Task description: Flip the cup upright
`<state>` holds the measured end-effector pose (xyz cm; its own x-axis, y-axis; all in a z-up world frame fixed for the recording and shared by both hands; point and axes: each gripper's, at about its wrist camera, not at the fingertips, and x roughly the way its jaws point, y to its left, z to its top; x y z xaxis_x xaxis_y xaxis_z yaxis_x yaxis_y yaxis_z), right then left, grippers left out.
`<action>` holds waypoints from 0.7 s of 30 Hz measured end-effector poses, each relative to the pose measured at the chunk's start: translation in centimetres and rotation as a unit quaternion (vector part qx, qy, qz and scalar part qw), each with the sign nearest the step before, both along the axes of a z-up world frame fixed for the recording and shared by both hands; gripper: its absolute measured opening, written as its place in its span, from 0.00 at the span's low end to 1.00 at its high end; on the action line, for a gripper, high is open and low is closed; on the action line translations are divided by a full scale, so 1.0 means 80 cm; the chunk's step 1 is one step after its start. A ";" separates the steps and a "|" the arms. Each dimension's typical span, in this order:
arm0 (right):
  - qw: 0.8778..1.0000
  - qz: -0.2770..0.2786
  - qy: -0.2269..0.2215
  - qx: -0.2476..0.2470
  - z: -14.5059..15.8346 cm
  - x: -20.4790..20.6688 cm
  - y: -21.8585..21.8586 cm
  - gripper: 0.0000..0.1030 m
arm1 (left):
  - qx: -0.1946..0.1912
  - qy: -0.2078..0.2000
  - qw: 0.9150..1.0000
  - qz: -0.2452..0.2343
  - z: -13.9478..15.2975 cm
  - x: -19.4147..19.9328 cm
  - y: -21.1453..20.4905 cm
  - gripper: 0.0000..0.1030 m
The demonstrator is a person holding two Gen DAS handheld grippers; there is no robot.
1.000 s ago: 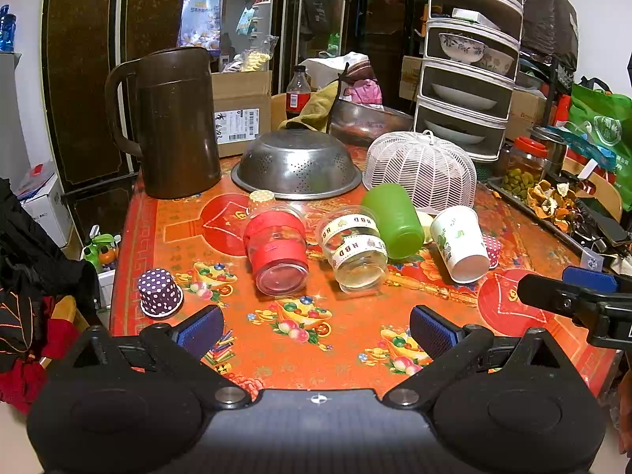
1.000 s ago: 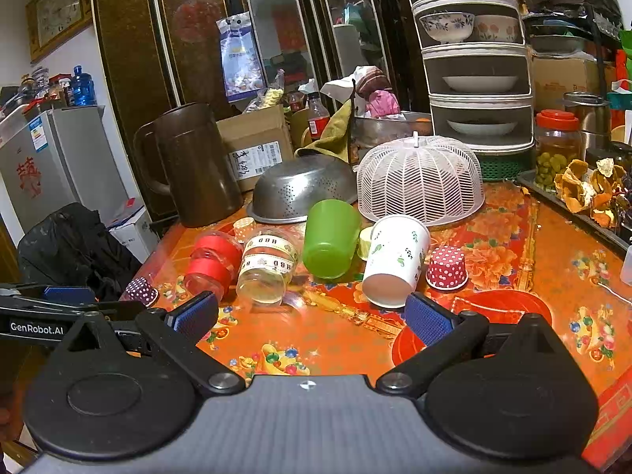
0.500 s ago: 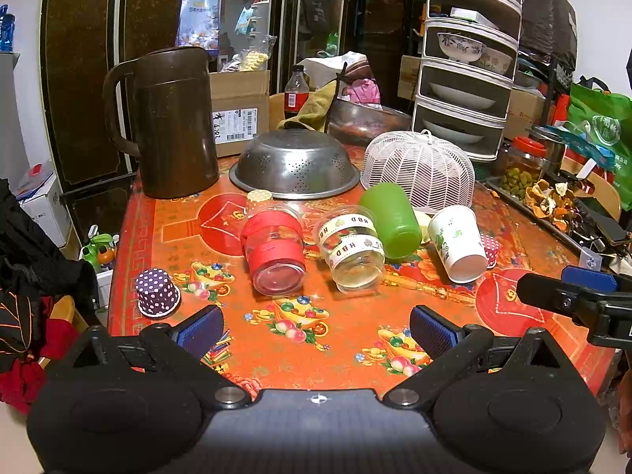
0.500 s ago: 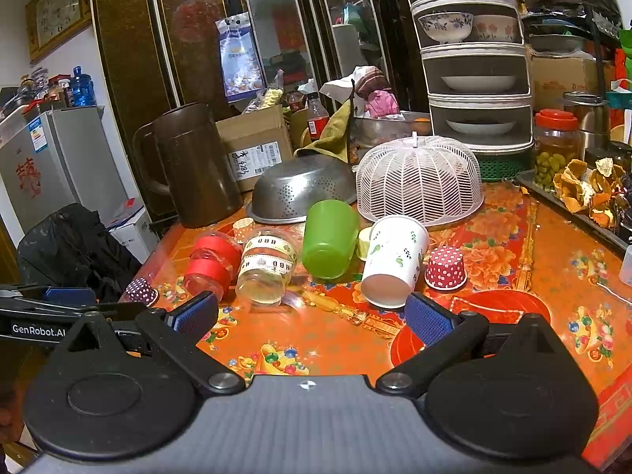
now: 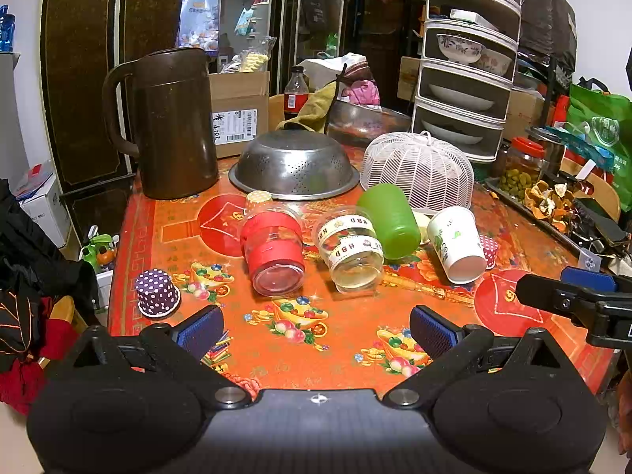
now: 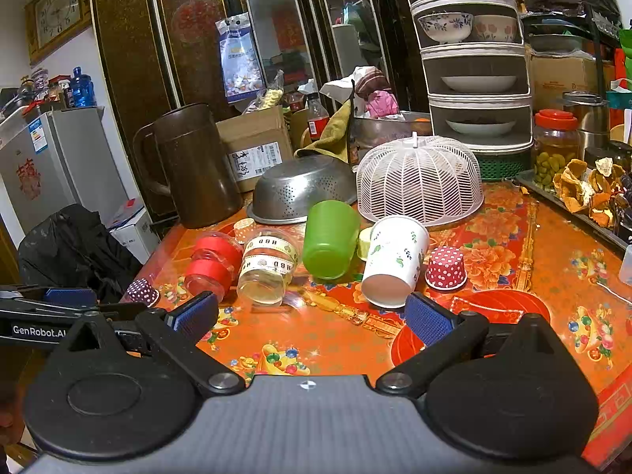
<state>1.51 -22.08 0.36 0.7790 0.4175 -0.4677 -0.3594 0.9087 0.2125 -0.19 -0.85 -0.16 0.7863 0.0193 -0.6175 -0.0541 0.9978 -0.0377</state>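
Both tools hang at the near edge of the table [image 5: 158, 217], the left gripper [image 5: 316, 326] and the right gripper [image 6: 310, 316] each with fingers spread wide and nothing between them. Just beyond, four cups lie tipped in a row: the red-banded cup [image 5: 272, 252], the taped clear cup [image 5: 351, 252], the green cup [image 5: 389, 225] and the white paper cup [image 6: 393, 262], mouths toward us (which one goes first, I can't say). I'd come in level, close across a cup's middle rather than its thin rim, and squeeze gently, then swing the mouth up. Farther back stand the colander [image 5: 294, 166] and brown pitcher [image 5: 170, 122].
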 end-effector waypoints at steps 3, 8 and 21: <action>1.000 0.000 0.002 0.000 0.001 0.000 0.000 0.99 | 0.001 0.006 1.000 0.000 0.000 0.000 0.000 0.98; 1.000 0.000 0.002 0.001 0.001 0.000 0.000 0.99 | -0.004 0.011 1.000 -0.001 0.001 0.001 0.002 0.98; 1.000 -0.001 0.006 0.003 -0.002 -0.001 -0.003 0.99 | -0.012 0.019 1.000 0.001 0.001 0.001 0.001 0.99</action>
